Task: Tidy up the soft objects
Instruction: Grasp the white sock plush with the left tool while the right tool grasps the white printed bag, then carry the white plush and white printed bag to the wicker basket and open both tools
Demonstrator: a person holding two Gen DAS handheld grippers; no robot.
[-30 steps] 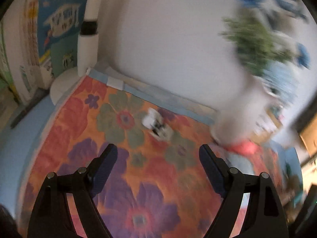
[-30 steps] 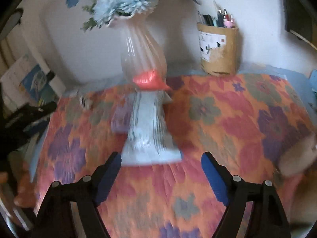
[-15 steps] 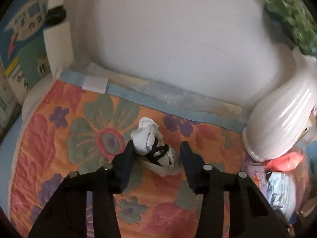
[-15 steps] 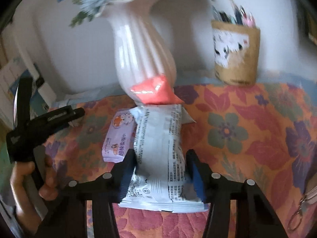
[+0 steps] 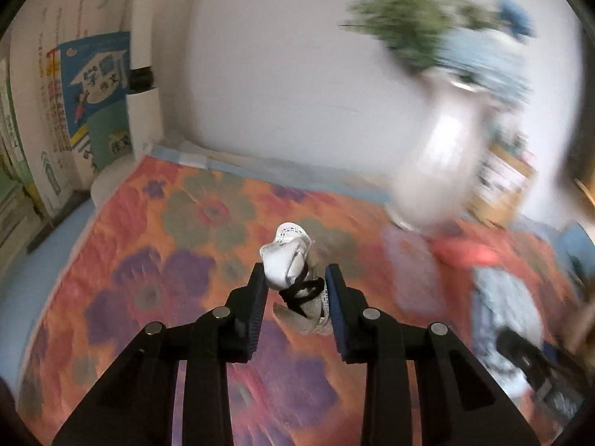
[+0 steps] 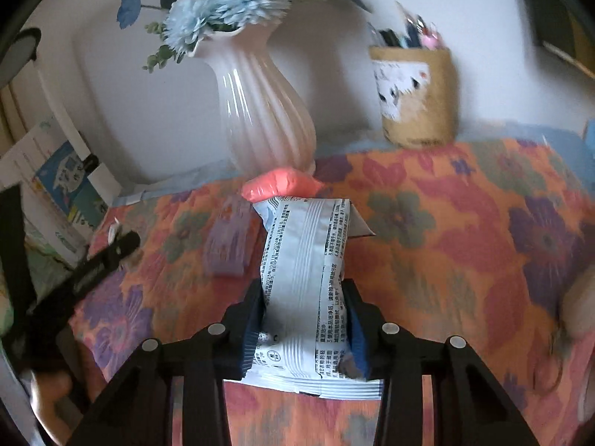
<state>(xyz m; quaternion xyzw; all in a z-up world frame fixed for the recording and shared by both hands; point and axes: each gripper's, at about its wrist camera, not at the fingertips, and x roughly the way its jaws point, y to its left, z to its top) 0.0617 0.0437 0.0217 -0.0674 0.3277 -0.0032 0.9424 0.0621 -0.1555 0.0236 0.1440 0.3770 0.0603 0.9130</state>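
**Both grippers closing on soft things beside the vase**

Left wrist view: the left gripper (image 5: 295,282) has its jaws closing, and a small white cloth bundle (image 5: 293,278) sits between the fingers (image 5: 256,297), which press it from both sides. The bundle is crumpled white fabric with a lacy, dotted edge at its top and along one side, wound round the middle with a thin black cord. It stands over the flowered cloth (image 5: 178,260) on the counter, left of the white vase (image 5: 438,171), which is badly blurred here. Books (image 5: 93,104) stand upright well to the left of the vase, against the wall.

Right wrist view: the right gripper (image 6: 306,319) also has its jaws closing, with a white wipes packet (image 6: 308,282) between its fingers (image 6: 355,330); the pads press its sides and pinch it narrow there. The packet is soft glossy plastic, pale with grey stripes and small dark print, lying lengthwise in front of the vase (image 6: 260,111). A coral-pink soft lump (image 6: 280,187) lies at the vase's foot, touching the packet's far end. A lilac packet (image 6: 227,245) lies just left of the white one. A tan pen holder (image 6: 416,96) stands right of the vase by the wall.
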